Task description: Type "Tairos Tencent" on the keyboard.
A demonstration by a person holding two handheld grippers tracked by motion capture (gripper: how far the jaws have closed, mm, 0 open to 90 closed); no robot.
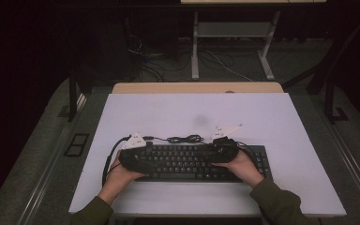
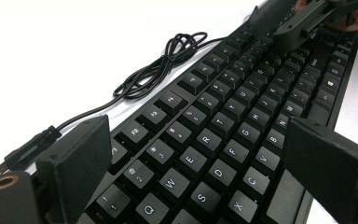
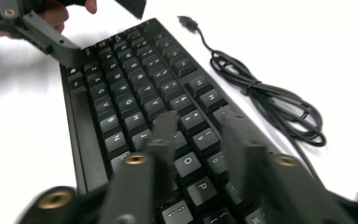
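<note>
Left gripper view: left gripper [image 2: 193, 158] jaws spread wide over the keyboard [image 2: 223, 140], gripping nothing; right gripper [image 3: 196, 140] jaws parted, blurred, also empty above the keys. Keyboard lies flat on the white table [image 1: 192, 112], its coiled cable [image 1: 185, 138] just behind. Risk: a jaw tip catches a keycap edge or snags the cable, dragging the board.

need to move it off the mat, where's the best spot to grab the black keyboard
Take the keyboard by its short ends, one tool each: left tool from the left end, right tool from the right. It lies flat, long and thin, so an end grip keeps it level. Avoid the coiled cable behind it.
</note>
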